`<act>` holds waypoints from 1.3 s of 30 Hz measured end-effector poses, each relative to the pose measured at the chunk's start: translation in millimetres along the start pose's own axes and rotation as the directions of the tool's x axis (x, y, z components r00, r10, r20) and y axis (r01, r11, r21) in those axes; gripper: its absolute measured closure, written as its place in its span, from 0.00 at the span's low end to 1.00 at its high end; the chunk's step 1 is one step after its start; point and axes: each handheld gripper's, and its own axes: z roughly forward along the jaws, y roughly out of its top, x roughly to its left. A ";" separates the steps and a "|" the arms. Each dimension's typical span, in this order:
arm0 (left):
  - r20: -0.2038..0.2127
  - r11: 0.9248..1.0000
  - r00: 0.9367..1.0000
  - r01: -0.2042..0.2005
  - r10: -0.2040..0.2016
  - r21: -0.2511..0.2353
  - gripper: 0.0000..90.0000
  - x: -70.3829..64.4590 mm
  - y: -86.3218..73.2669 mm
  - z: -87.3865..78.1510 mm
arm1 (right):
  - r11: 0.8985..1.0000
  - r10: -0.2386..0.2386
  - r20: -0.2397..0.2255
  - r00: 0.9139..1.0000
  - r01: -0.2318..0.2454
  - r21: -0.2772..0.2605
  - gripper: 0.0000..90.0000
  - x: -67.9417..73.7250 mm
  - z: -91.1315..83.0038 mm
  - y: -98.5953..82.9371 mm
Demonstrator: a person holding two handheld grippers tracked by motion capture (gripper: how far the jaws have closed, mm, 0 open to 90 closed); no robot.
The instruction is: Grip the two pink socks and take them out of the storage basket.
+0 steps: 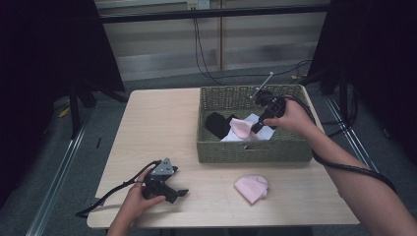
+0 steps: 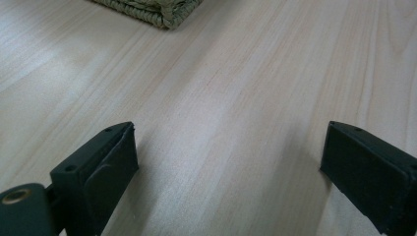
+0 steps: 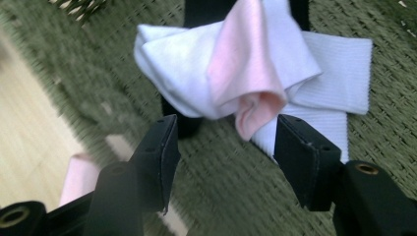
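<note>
A green woven basket (image 1: 255, 150) stands at the table's right side and holds a black sock (image 1: 216, 124), a white sock (image 1: 263, 132) and a pink sock (image 1: 241, 129). My right gripper (image 1: 254, 131) reaches down into the basket. Its jaws stand open just in front of the pink sock (image 3: 251, 78), which lies bunched on the white sock (image 3: 324, 73); nothing is between them. Another pink sock (image 1: 252, 188) lies on the table in front of the basket. My left gripper (image 1: 183, 192) rests low over the bare table at the front left, open and empty (image 2: 228, 162).
The light wooden table (image 1: 157, 123) has free room across its left half. A basket corner (image 2: 157, 12) shows far ahead in the left gripper view. Dark curtains, metal stands and cables (image 1: 201, 49) surround the table's far side.
</note>
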 end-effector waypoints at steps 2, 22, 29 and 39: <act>0.000 1.000 1.000 0.000 0.000 0.000 0.07 0.0 0.0 0.0 | 1.000 0.015 0.006 1.000 -0.015 -0.003 0.47 -4.1 7.3 3.4; 0.003 1.000 1.000 -0.003 0.003 -0.001 0.07 0.1 -0.1 0.1 | 0.998 0.051 -0.026 0.998 -0.050 0.039 0.70 -22.8 62.4 17.9; 0.004 1.000 1.000 0.000 0.000 -0.004 0.07 0.0 -0.1 0.3 | 0.998 0.033 -0.061 0.998 -0.030 0.064 0.87 -19.3 46.5 15.0; 0.003 1.000 1.000 0.000 0.000 -0.002 0.07 0.0 -0.1 0.2 | 0.999 0.009 -0.062 0.998 -0.006 0.047 0.87 -9.4 2.5 11.6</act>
